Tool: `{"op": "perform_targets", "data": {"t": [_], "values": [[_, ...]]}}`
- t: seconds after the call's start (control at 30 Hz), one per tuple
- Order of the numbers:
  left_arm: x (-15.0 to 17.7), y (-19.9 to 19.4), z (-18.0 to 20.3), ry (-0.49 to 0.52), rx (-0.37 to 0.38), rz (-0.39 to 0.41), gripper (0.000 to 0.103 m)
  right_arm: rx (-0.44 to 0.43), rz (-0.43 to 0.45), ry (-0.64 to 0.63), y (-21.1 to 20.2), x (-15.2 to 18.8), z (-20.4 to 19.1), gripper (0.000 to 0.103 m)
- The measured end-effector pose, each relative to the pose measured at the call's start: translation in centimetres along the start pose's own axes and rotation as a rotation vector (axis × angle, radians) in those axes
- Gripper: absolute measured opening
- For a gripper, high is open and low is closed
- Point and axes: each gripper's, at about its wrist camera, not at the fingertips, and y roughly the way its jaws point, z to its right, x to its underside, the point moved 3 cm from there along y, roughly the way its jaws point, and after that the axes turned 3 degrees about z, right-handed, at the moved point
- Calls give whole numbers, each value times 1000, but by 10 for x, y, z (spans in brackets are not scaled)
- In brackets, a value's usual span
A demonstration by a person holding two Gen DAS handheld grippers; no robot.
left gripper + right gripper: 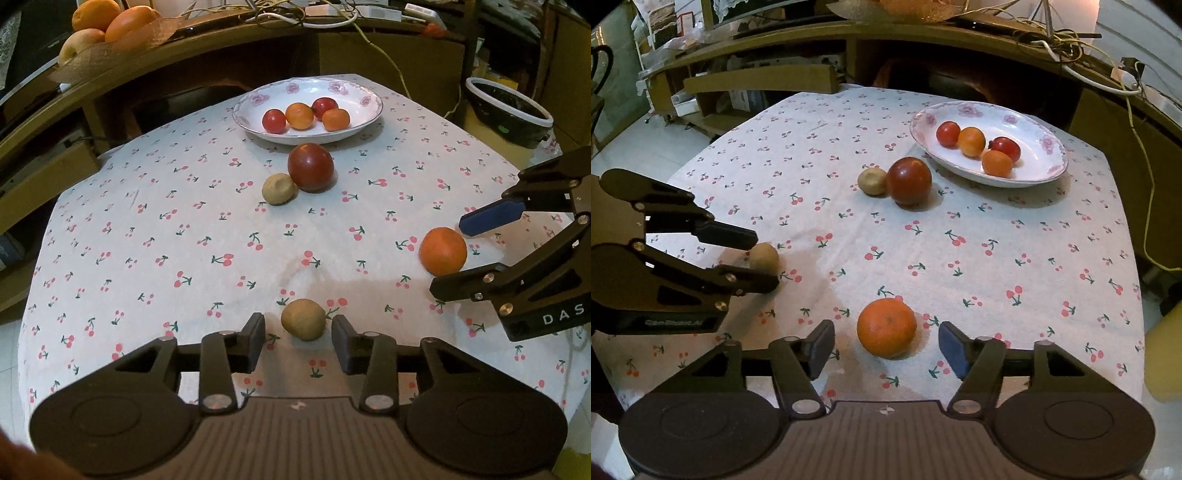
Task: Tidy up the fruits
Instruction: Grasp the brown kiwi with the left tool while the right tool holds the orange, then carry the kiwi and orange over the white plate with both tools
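My left gripper (298,341) is open around a small tan fruit (303,319) on the cherry-print tablecloth; it also shows in the right wrist view (759,260), with the tan fruit (764,256) between its fingers. My right gripper (886,349) is open around an orange (886,328); in the left wrist view it (448,254) straddles that orange (442,252). A white flowered plate (354,123) holds several small red and orange fruits (304,115). In front of it lie a dark red fruit (310,167) and a second tan fruit (279,189).
A wooden desk (155,62) curves behind the table with a basket of oranges and an apple (107,26) and tangled cables (314,11). A black bin with a white rim (509,110) stands at the right. The table edge (1141,295) drops off right.
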Motion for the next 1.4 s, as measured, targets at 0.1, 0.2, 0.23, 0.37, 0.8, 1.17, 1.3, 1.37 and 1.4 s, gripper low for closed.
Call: {"op": "perform_targets", "data": {"t": [0.1,0.2,0.23,0.37,0.8,1.17,1.3,1.37,1.4], "values": [[-1,-1,1,-9,3,4,49,-5,4,11,-3,1,2,64],[-2,-1,2,-14,7,9,50,-8,15,16,-5,0,2,64],[-2,-1,3,-14,6,11,50,-12,16,18,-5,0,3,64],[-1,1,1,-25,3,8,50,-10,7,28,-1,2,4,63],[2,-1,6,-62,-32,-4,46,3,-16,40,5,-2,3,38],[5,-5,16,-85,-99,-20,32,7,-19,12,1,3,-2,34],[1,-5,22,-71,-121,-28,32,5,-25,43,-3,4,2,33],[-5,-8,23,-79,-126,-16,32,11,-15,49,-8,3,4,33],[-8,-11,23,-83,-126,-11,32,12,-9,53,-10,2,4,33]]}}
